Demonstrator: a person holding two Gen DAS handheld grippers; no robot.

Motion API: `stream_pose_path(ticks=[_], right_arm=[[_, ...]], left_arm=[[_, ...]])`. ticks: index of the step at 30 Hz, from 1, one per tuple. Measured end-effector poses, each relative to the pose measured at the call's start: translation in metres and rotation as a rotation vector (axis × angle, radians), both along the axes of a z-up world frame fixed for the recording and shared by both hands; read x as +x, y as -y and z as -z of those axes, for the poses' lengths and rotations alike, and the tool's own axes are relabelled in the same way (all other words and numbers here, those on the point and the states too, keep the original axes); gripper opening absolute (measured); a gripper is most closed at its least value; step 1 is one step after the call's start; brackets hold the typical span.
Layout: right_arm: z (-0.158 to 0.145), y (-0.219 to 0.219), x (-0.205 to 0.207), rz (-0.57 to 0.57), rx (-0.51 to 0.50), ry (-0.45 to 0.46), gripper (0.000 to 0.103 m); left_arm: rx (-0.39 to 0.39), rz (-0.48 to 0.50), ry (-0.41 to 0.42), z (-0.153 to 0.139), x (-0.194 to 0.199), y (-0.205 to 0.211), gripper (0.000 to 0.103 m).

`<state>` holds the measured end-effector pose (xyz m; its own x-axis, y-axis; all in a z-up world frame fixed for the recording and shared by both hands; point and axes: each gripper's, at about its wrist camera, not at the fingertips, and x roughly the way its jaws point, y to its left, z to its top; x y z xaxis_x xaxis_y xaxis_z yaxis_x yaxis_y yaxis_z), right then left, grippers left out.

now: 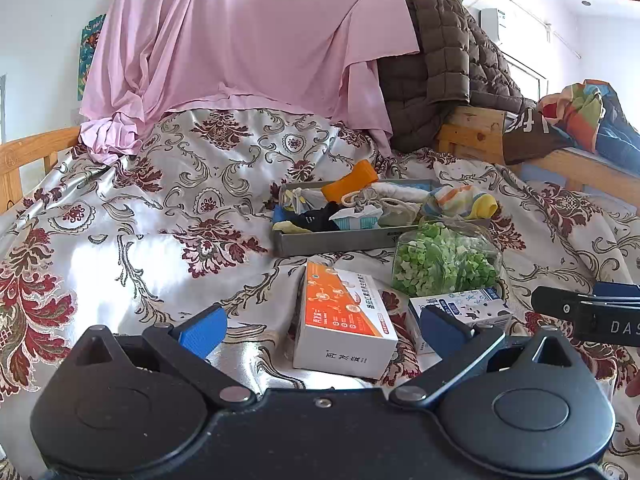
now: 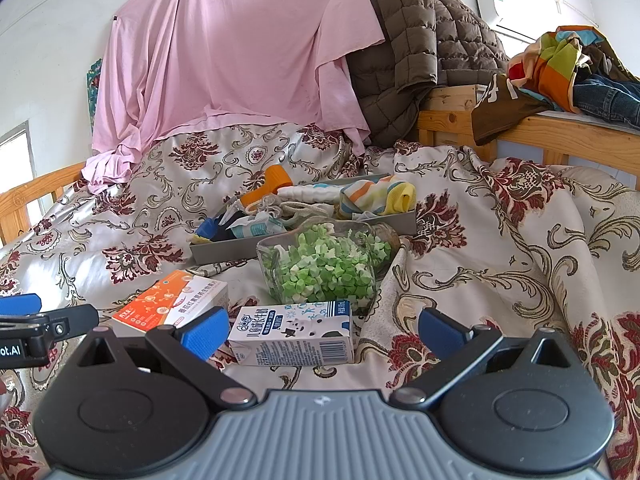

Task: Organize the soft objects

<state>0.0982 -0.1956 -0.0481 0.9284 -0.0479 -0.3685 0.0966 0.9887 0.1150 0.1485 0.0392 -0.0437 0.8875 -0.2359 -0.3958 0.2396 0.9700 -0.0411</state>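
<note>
I'm seeing both wrist views low over the bed (image 1: 120, 216), facing its pink-draped head end. My left view sits close behind the orange box (image 1: 344, 320), my right behind the milk carton (image 2: 294, 334); both share the grey tray (image 1: 332, 240) mid-bed.

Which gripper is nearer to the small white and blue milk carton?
Right. The right gripper has the small white and blue milk carton between its open fingers; the left gripper sits left of it.
</note>
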Motion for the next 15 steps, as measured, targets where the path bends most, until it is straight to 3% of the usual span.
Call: stream_pose_path(ticks=[15], right_arm=[[0.0009,0.0004,-0.0001,0.002,-0.001,-0.001,0.103]], left_arm=[[-0.032,-0.002,0.04,-0.0076,-0.0058,-0.0035,0.102]])
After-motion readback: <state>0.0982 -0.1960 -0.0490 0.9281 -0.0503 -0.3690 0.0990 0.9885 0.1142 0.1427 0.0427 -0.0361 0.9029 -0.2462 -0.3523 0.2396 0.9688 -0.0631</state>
